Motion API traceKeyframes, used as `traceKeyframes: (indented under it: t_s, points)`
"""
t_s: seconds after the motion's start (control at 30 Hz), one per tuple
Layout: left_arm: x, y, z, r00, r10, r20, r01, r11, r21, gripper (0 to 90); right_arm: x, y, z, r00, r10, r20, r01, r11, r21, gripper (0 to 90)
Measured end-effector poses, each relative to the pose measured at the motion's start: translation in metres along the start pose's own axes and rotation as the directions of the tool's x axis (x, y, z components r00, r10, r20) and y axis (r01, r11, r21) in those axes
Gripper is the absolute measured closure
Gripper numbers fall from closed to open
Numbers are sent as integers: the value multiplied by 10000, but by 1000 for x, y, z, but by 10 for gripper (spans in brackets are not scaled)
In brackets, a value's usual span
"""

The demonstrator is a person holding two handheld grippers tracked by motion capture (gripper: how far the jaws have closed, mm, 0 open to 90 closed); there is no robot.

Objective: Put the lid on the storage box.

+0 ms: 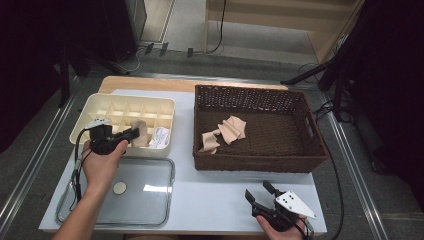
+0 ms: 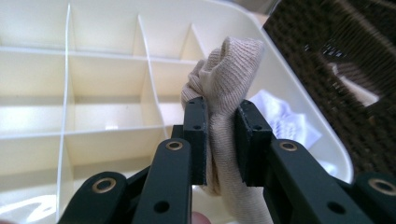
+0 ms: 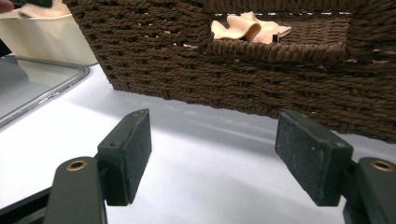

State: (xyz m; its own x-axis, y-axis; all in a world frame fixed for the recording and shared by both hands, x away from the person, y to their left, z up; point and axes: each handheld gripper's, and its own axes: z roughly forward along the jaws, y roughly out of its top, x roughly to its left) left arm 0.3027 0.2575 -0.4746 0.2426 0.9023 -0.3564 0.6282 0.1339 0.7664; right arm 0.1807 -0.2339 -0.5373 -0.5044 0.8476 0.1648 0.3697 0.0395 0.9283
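From the high view, you are carrying a beige sock [image 1: 139, 133] in your left tongs [image 1: 131, 134] over the front row of the cream divided organizer [image 1: 98, 102], just beside a white folded item [image 1: 160, 137] already sitting in the front right compartment. So one piece appears to be sorted, one is on its way in, and two more beige socks [image 1: 231, 129] are lying in the brown wicker basket [image 1: 250, 95], waiting to be moved. Your right tongs [image 1: 259, 194] are resting near the table's [image 1: 210, 195] front edge, jaws apart and holding nothing. The clear lid [image 1: 150, 197] is lying in front of the organizer, so closing up is likely the final step.

In the left gripper view, your tongs [image 2: 220, 140] are clamping the bunched sock [image 2: 224, 74] between both pads, with the sock hanging above the compartments at the organizer's [image 2: 37, 93] right end. The white item [image 2: 285, 121] is lying just behind it. The sock is not yet released into a cell.

In the right gripper view, your tongs [image 3: 215, 158] are standing wide apart over the bare table [image 3: 196, 154], facing the basket's [image 3: 257, 79] woven wall. The remaining socks [image 3: 247, 28] are showing over its rim.
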Motion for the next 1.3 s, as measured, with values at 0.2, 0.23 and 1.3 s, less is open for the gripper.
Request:
traceKeyframes:
  t_s: [0.2, 0.23, 1.3]
  points:
    - [-1, 1, 4, 9985, 412, -370, -397, 9984, 406, 770, -1, 0, 0, 10000, 34, -2, -34, 10000, 14, 283]
    - [-2, 1, 5, 9973, 564, -468, -542, 9974, 464, 769, -1, 0, 0, 10000, 39, 0, -39, 10000, 25, 283]
    - [-11, 19, 9, 10000, -37, -3, 37, 9986, 537, 823, -2, -2, 2, 9997, 228, -57, -227, 9997, 130, 294]
